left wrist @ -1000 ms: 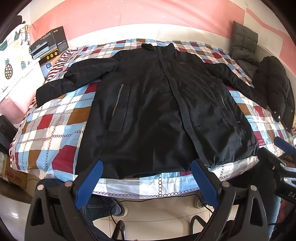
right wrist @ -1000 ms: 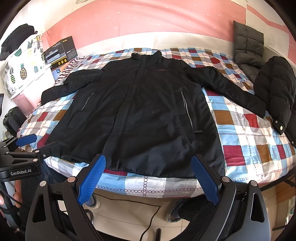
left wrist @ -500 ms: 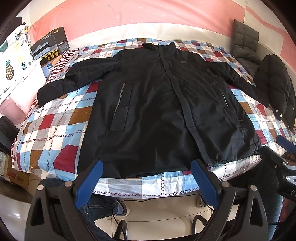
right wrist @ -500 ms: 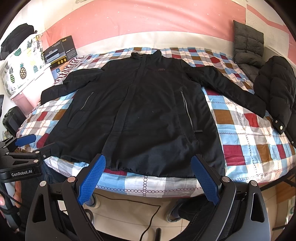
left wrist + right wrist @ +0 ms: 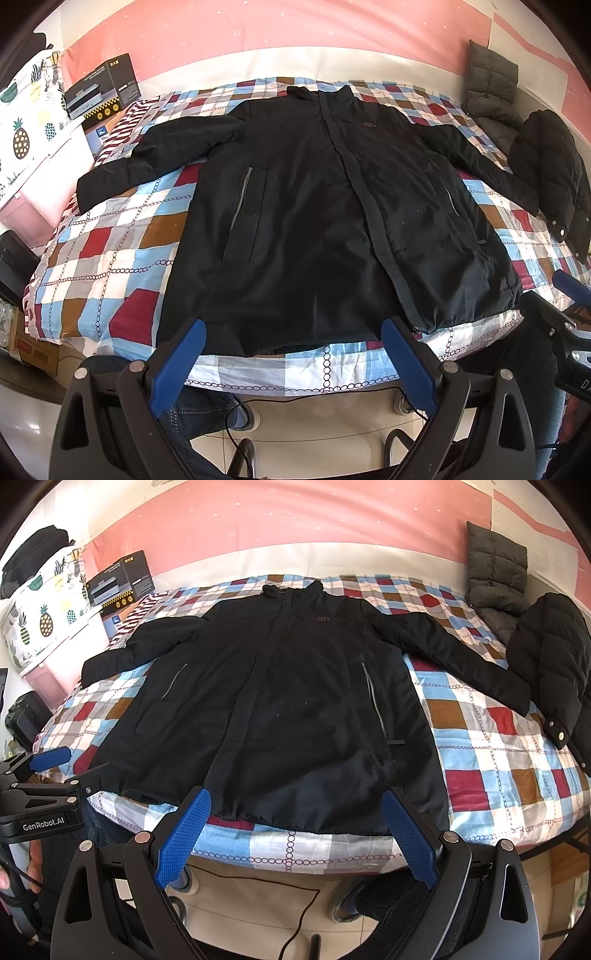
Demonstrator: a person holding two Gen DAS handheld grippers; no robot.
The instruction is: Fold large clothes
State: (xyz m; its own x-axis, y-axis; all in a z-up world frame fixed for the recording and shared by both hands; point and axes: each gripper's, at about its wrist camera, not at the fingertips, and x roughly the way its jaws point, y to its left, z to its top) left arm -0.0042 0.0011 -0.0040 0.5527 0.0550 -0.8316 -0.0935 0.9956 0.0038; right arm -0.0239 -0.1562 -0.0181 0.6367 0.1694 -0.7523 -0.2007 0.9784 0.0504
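**Black jacket spread flat, both grippers held back from the hem**

From the left wrist: the left gripper (image 5: 291,334) has its jaws wide and empty, just short of the bed's near edge; the black jacket (image 5: 314,206) lies face up straight ahead of them on the checked bedspread (image 5: 122,240), zipped, sleeves spread, hem nearest the jaws; a black puffer coat (image 5: 550,177) sits far right of the jaws; a black box (image 5: 101,88) far left.

From the right wrist: the right gripper (image 5: 295,808) also has wide, empty jaws; the jacket's hem (image 5: 295,823) lies just beyond them, not touching; a grey quilted cushion (image 5: 495,576) stands far ahead to the right; the left gripper shows at the left edge, beside the bed.
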